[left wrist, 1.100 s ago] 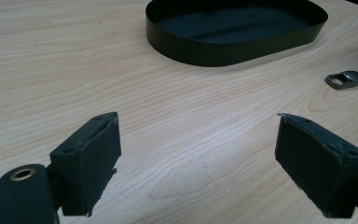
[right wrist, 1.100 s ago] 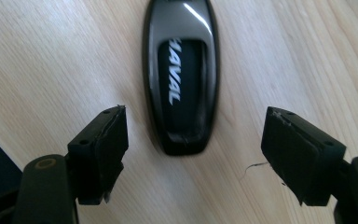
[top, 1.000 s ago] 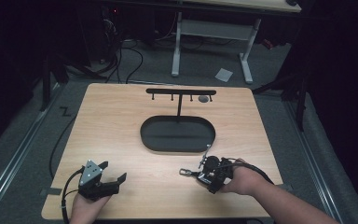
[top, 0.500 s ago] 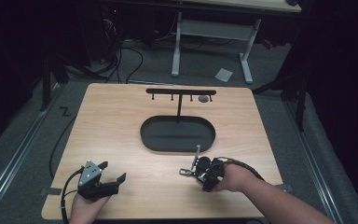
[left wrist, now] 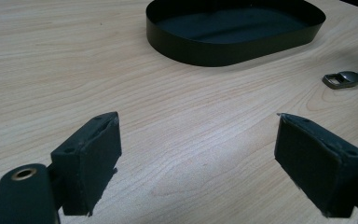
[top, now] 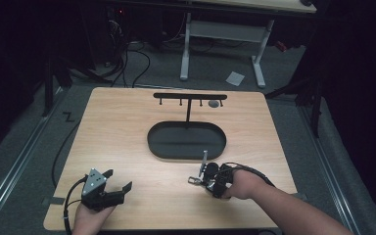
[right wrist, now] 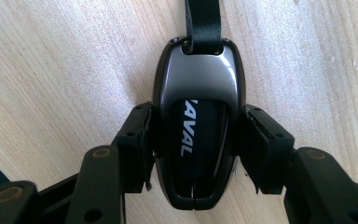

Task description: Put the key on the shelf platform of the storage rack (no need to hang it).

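your right gripper [right wrist: 193, 140] is clamped on a black key fob [right wrist: 196, 135], low over the table [top: 122, 127] just in front of the black oval tray [top: 186, 140]. tray interior shows nothing inside. your left gripper [left wrist: 198, 163] sits near the front edge, jaws wide apart.

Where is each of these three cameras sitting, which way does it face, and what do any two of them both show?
High view: above the person's side, looking forward and down on the table; both forearms, the left gripper and right gripper show.
Left gripper view: rides the left gripper, facing across the table toward the black tray; its jaws stand apart.
Right gripper view: rides the right gripper, facing down at the key fob clamped between its jaws.
Shared: high and left gripper views both show the tray.
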Action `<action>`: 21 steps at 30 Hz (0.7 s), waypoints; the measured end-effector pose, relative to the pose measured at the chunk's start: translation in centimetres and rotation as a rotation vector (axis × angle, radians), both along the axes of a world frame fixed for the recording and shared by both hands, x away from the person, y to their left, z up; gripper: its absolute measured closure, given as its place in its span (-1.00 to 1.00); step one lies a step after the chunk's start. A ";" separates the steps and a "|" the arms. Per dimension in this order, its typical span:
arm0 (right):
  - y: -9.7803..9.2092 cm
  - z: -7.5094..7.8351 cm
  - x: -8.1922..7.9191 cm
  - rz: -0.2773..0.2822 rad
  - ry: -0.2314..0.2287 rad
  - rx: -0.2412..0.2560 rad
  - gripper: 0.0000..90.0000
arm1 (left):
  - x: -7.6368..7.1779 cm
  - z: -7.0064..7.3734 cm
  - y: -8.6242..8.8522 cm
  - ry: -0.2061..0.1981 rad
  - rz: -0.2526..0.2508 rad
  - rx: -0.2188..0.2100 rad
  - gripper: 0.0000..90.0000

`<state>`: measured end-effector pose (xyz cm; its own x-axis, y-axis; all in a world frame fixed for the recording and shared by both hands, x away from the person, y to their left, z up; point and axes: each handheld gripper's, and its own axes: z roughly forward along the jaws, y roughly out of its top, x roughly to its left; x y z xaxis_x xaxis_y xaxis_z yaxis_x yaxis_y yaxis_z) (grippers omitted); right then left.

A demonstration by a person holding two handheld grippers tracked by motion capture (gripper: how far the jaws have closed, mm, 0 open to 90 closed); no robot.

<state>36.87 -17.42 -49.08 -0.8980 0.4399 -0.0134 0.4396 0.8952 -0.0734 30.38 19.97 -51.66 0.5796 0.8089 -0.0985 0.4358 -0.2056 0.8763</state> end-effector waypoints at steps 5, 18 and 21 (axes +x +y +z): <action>0.2 1.0 0.3 -0.003 -0.013 0.011 0.09 | 0.1 0.0 0.0 0.001 0.000 0.000 -0.66; 0.2 6.1 2.0 -0.044 -0.073 0.028 0.09 | 0.0 0.1 0.1 0.001 -0.004 -0.004 -0.66; 0.3 7.1 2.4 -0.042 -0.090 0.027 0.09 | 0.0 0.1 0.1 0.002 -0.005 -0.004 -0.65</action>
